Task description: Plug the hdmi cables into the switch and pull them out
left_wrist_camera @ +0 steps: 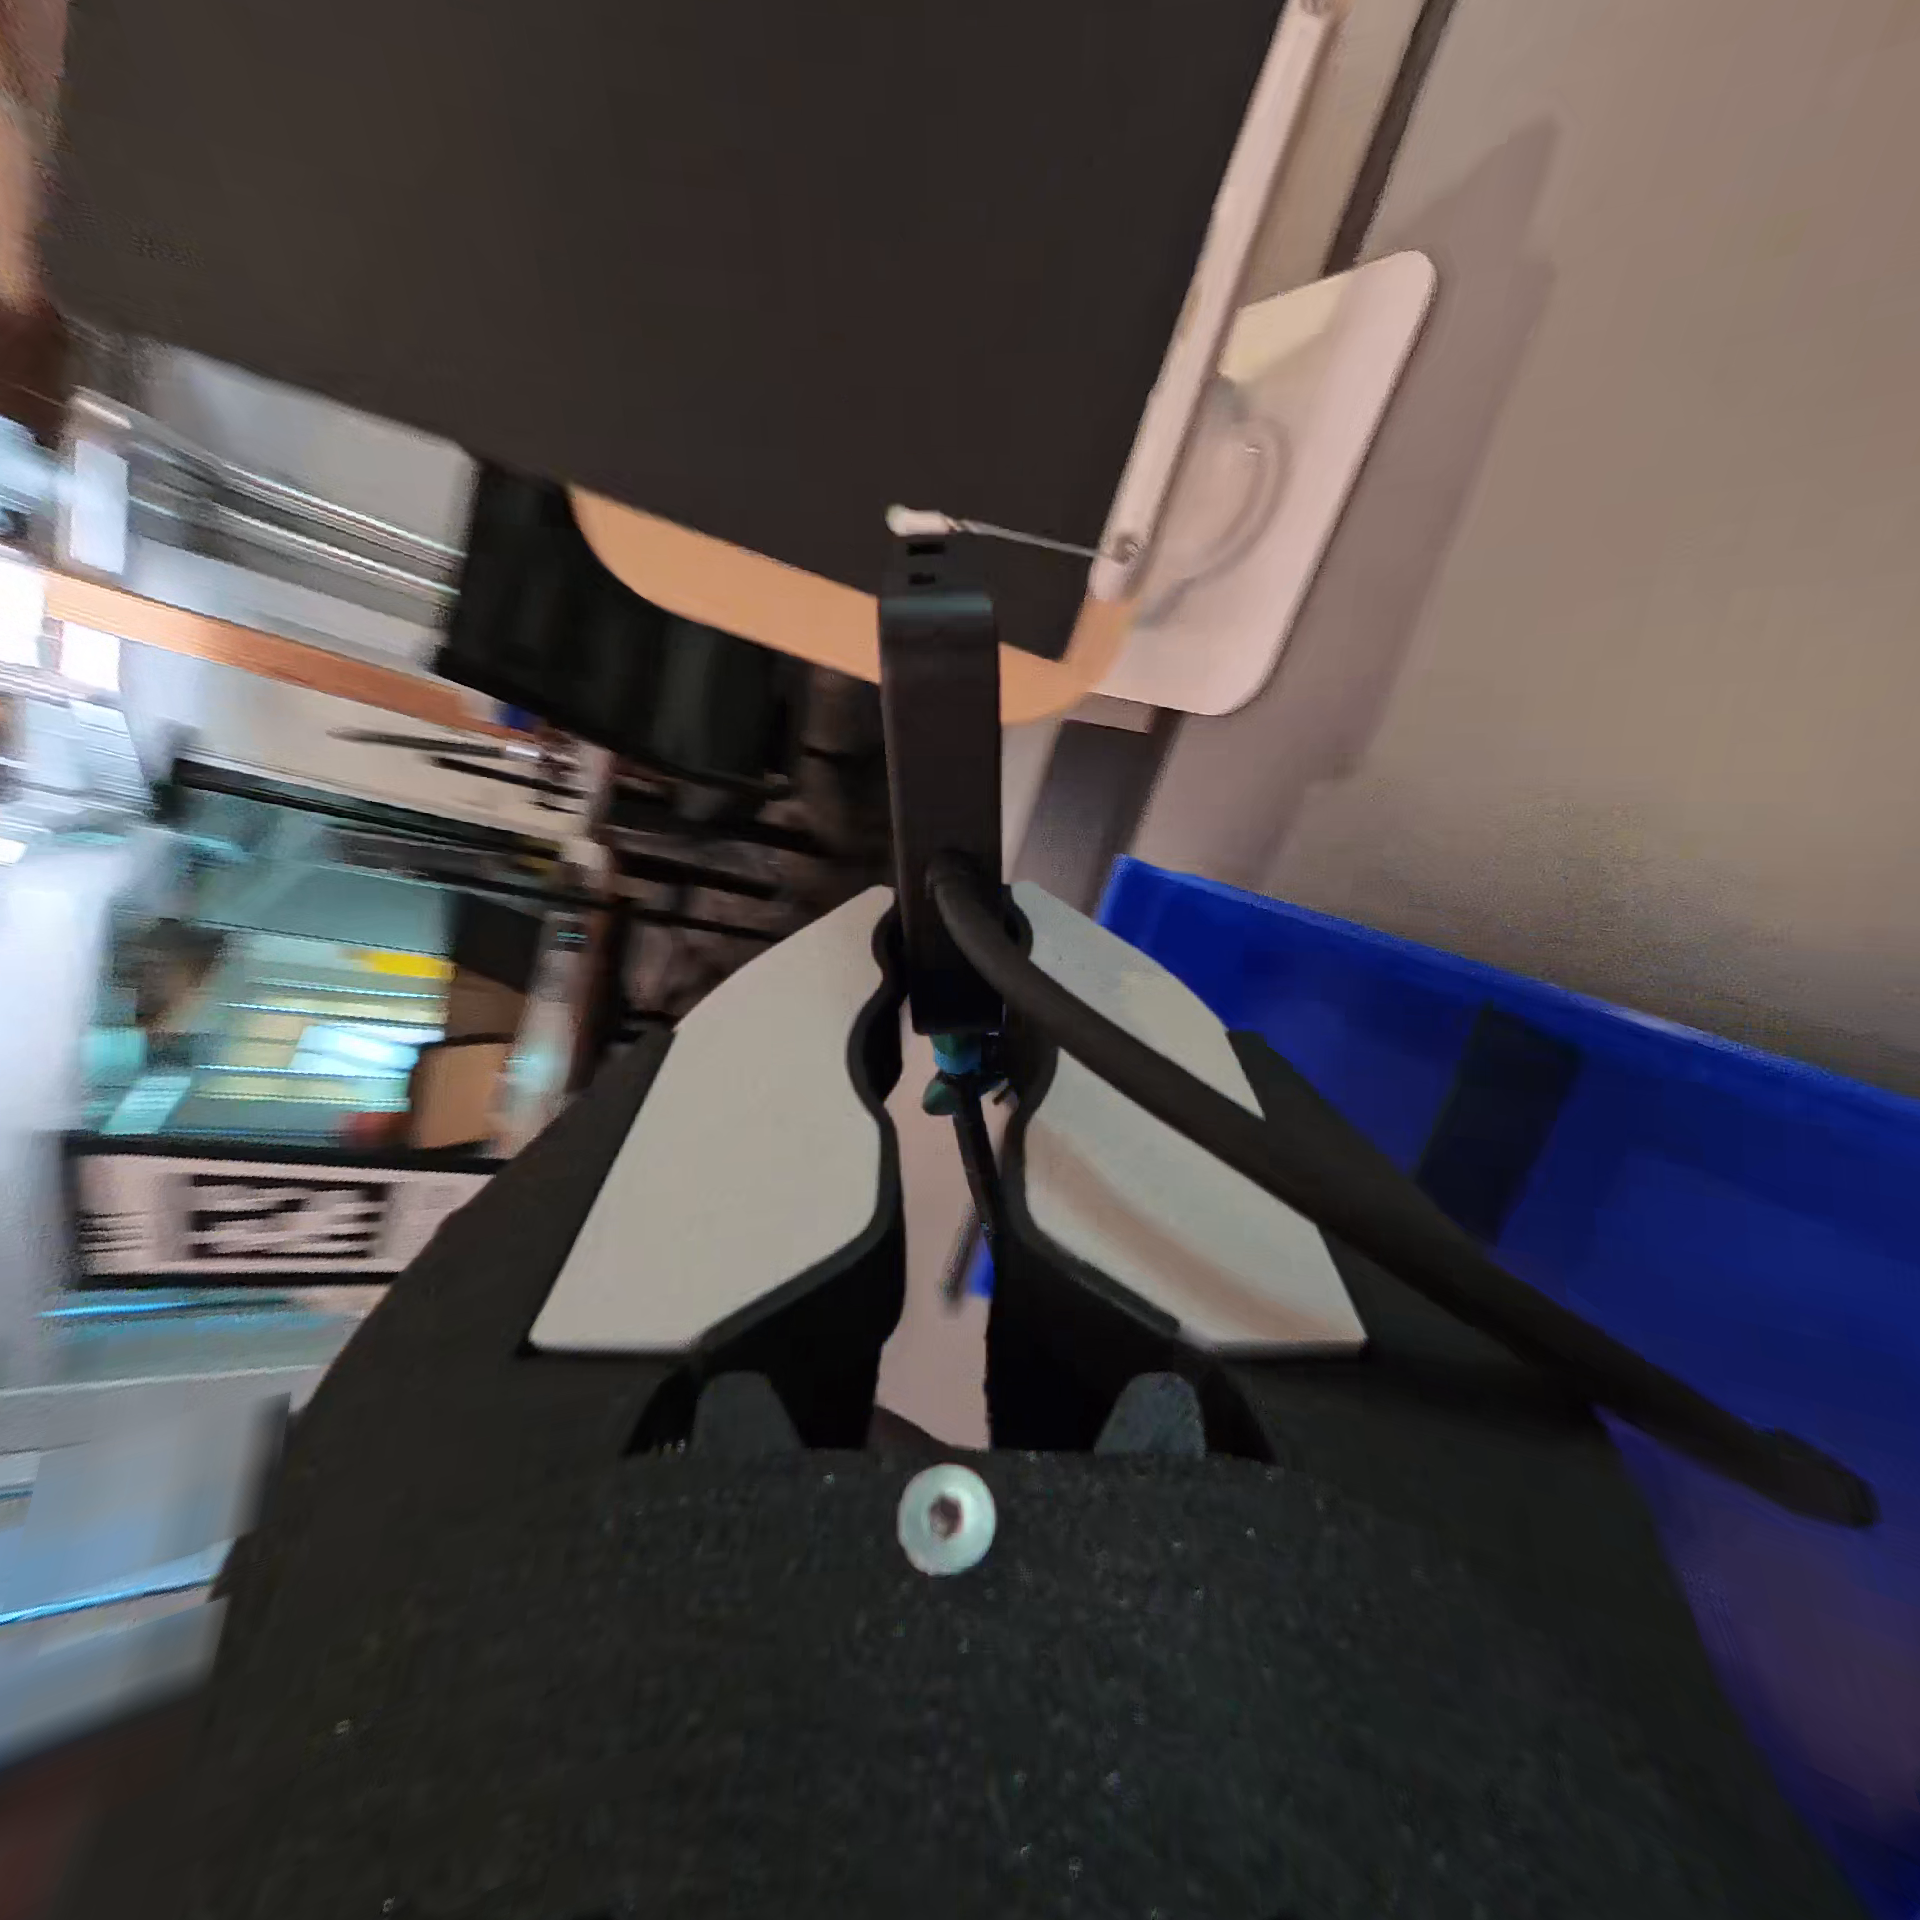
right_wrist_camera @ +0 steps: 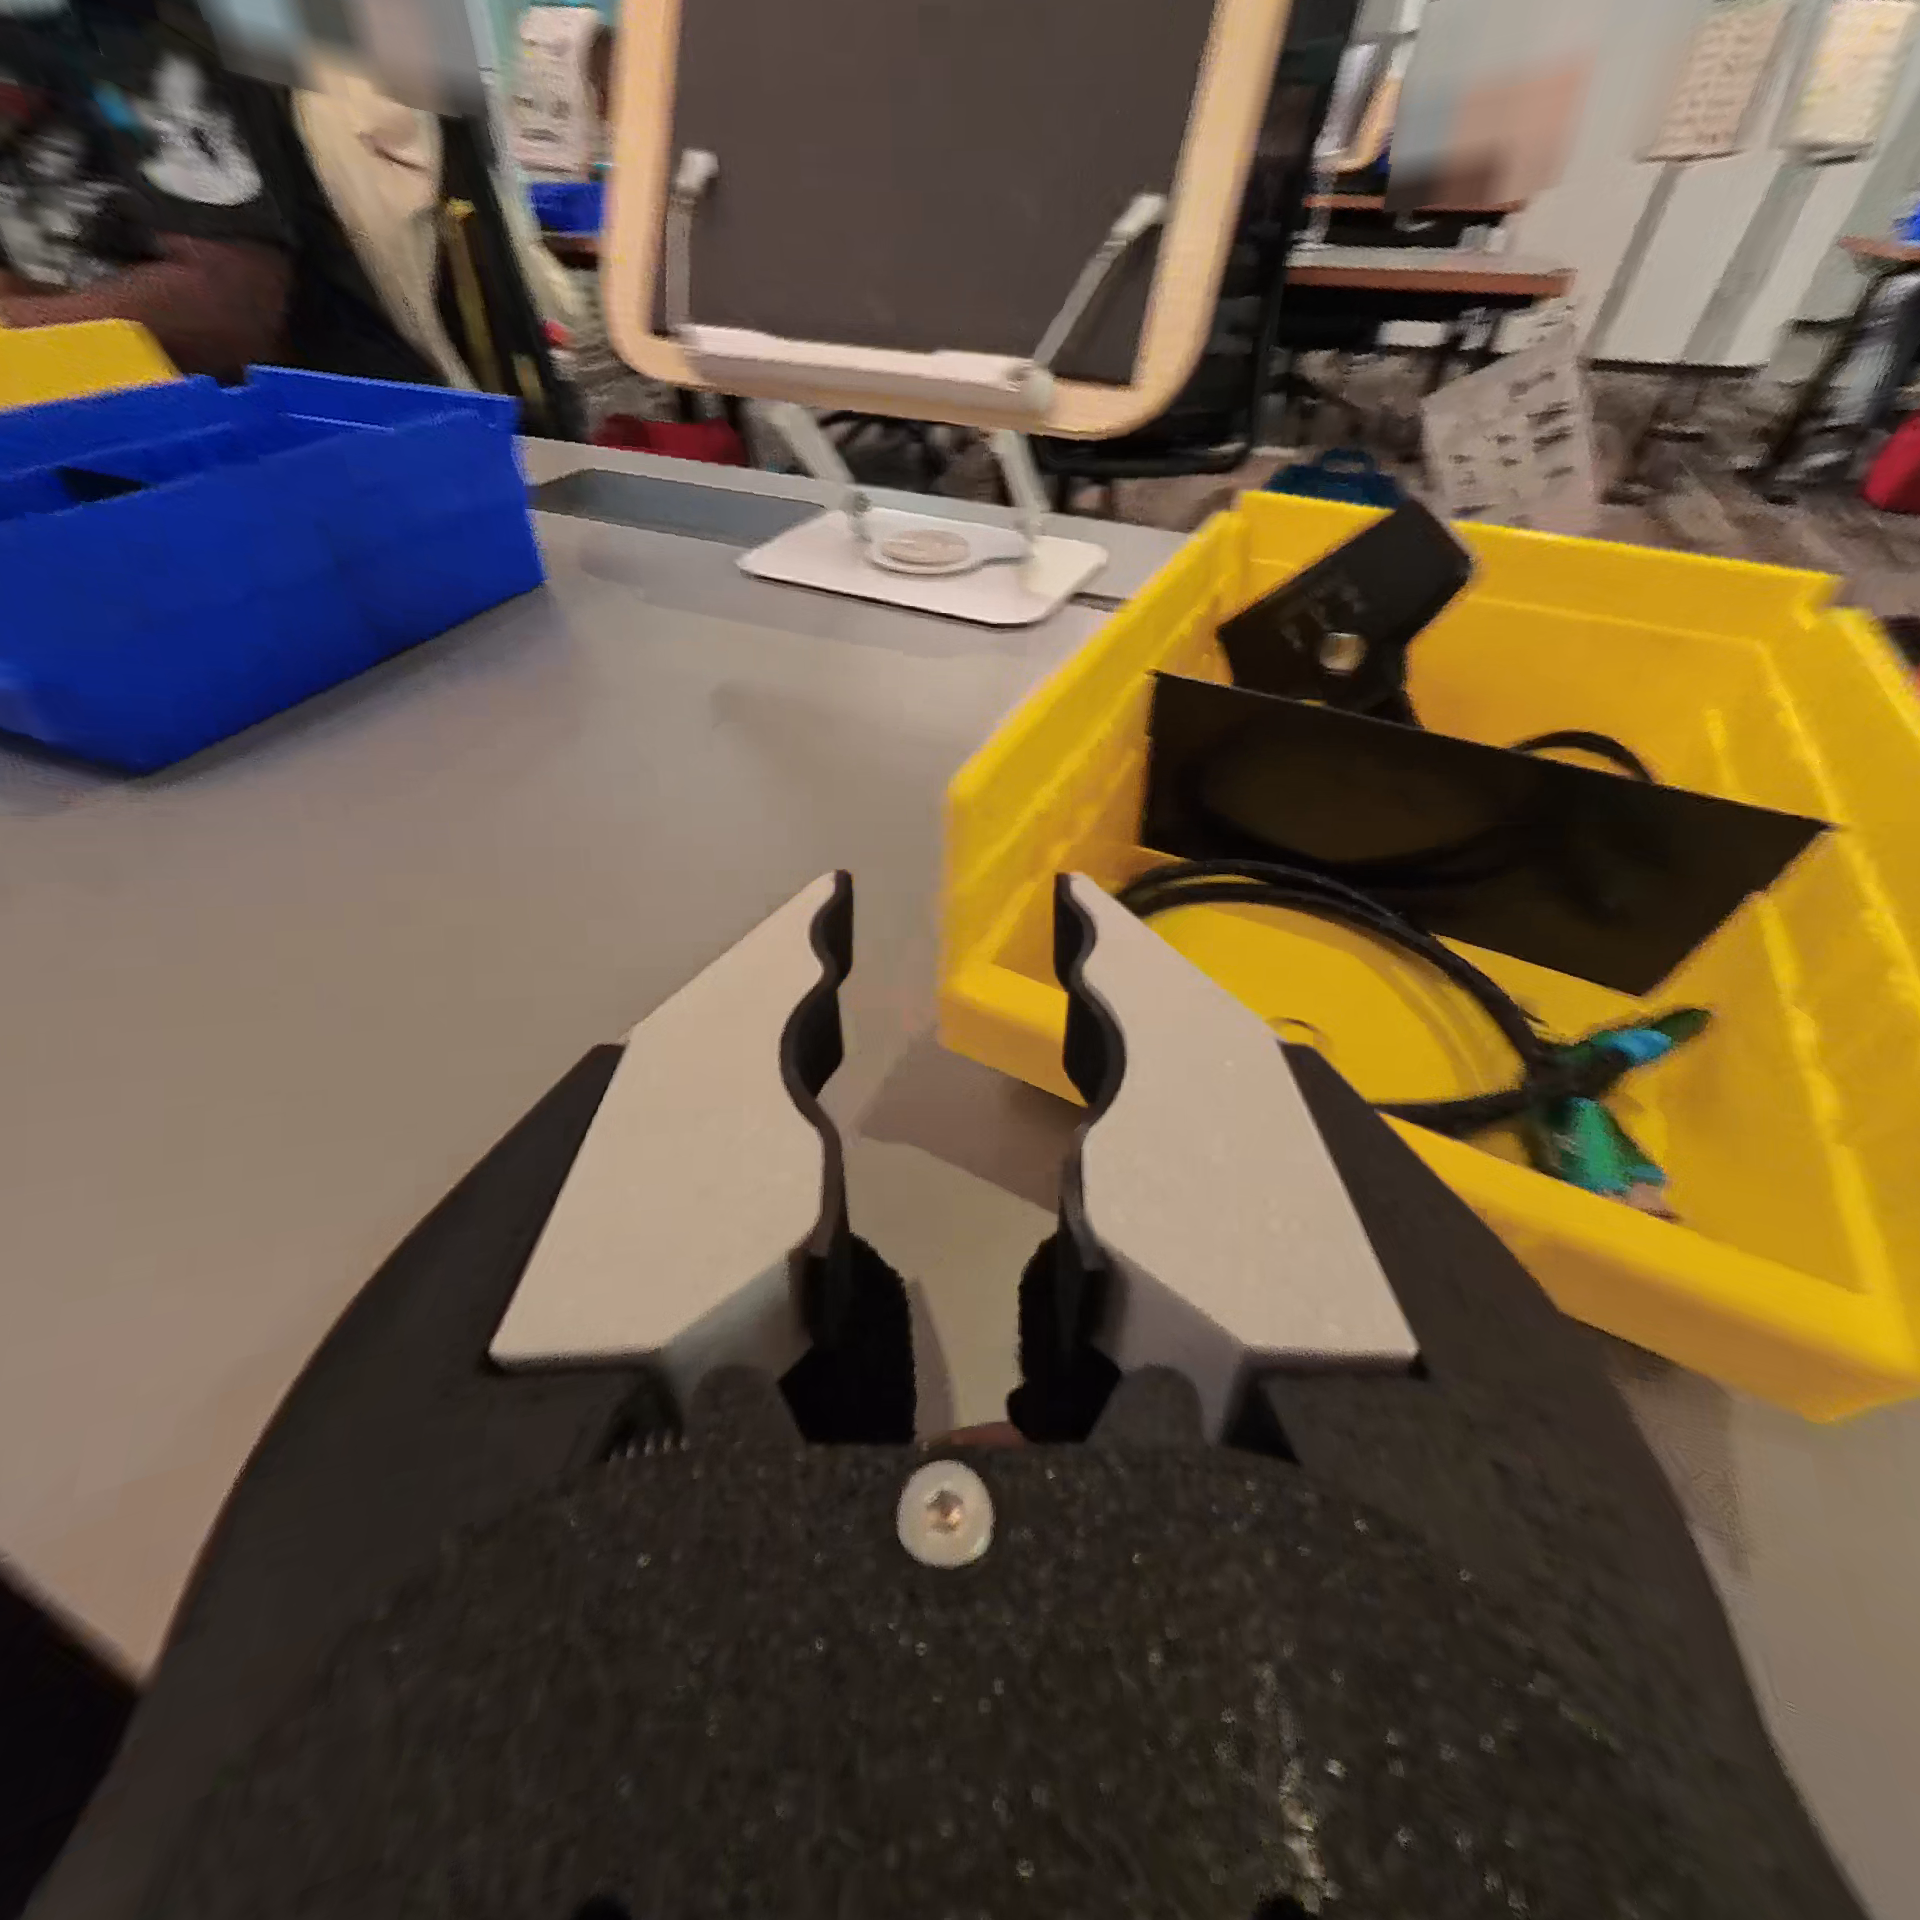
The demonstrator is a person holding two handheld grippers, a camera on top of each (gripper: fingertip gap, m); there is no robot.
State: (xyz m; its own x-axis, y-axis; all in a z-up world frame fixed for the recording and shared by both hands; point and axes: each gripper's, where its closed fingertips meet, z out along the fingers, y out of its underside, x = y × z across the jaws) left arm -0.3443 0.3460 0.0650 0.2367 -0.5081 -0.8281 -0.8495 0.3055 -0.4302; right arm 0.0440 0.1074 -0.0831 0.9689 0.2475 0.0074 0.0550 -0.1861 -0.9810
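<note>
In the left wrist view my left gripper (left_wrist_camera: 948, 935) is shut on a flat black HDMI switch (left_wrist_camera: 940, 748), seen edge-on and sticking out past the fingertips. A thick black cable (left_wrist_camera: 1299, 1164) leaves the switch and runs to the lower right. A thin cable with a green and blue tie (left_wrist_camera: 951, 1081) hangs between the jaws. In the right wrist view my right gripper (right_wrist_camera: 951, 904) is open and empty above the grey table (right_wrist_camera: 468, 883), just left of a yellow bin (right_wrist_camera: 1039, 997). The bin holds coiled black cables (right_wrist_camera: 1455, 966) with green and blue ties (right_wrist_camera: 1600, 1132).
A black divider (right_wrist_camera: 1455, 831) crosses the yellow bin, and a black gripper body (right_wrist_camera: 1340, 634), apparently my left one, is above its far part. A blue bin (right_wrist_camera: 260, 561) stands at the left, also in the left wrist view (left_wrist_camera: 1558, 1143). A framed dark panel on a white stand (right_wrist_camera: 925, 561) stands at the back. There is about 50 cm between the tips of the two grippers.
</note>
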